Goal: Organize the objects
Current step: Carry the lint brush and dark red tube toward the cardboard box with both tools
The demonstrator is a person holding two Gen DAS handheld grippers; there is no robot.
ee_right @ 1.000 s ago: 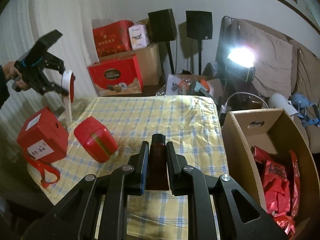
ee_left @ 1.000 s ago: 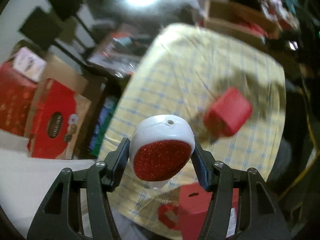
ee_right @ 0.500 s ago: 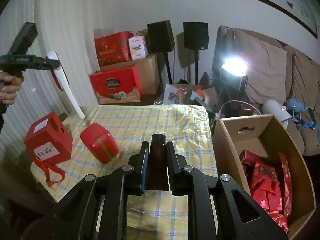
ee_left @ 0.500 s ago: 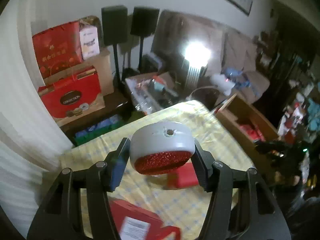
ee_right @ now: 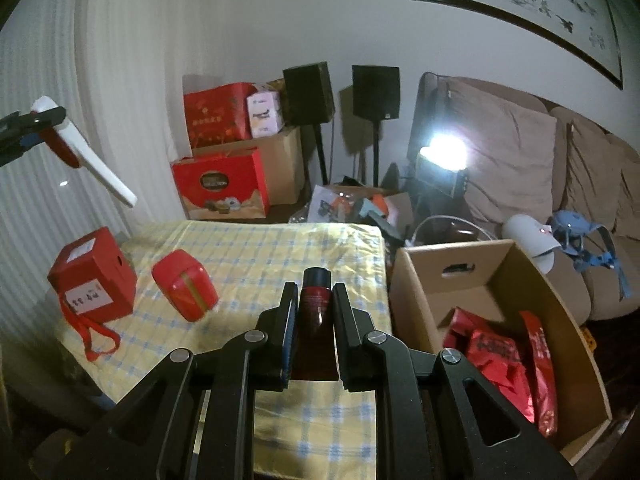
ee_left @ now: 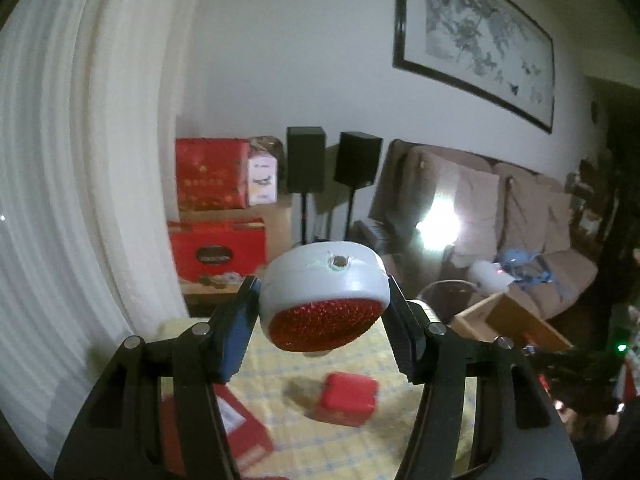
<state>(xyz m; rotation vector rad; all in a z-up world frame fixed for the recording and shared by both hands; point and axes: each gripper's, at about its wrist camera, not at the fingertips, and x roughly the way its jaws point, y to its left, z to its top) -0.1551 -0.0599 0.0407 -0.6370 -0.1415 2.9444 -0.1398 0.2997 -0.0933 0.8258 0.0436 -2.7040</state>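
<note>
Moved: my left gripper (ee_left: pixel 324 316) has risen and rolled level since a second ago; then it looked down on the desk, and the wall and a framed picture (ee_left: pixel 476 40) fill its view at present. My right gripper (ee_right: pixel 314 312) has barely shifted.
Left jaws: clamped on the white brush (ee_left: pixel 324 284), one pad on each side of its head, red glitter face turned down.
Right jaws: nearly closed, gripping the dark red bottle (ee_right: pixel 316 308), cap pointing forward past the tips.
Count on desk: one red box (ee_right: pixel 94 276) with a red ribbon loop, one red tin (ee_right: pixel 184 284) just beside it; both on the yellow checked cloth (ee_right: pixel 260 248).
Count beyond: one open cardboard carton (ee_right: pixel 500 280) beside the desk holding red packets; two black speakers (ee_right: pixel 308 92) on stands.
Only the right view shows: the brush's long white handle (ee_right: pixel 100 168) slanting down, well above the red box; the carton's inside.
Only the left view shows: the hole in the brush's white rim.
</note>
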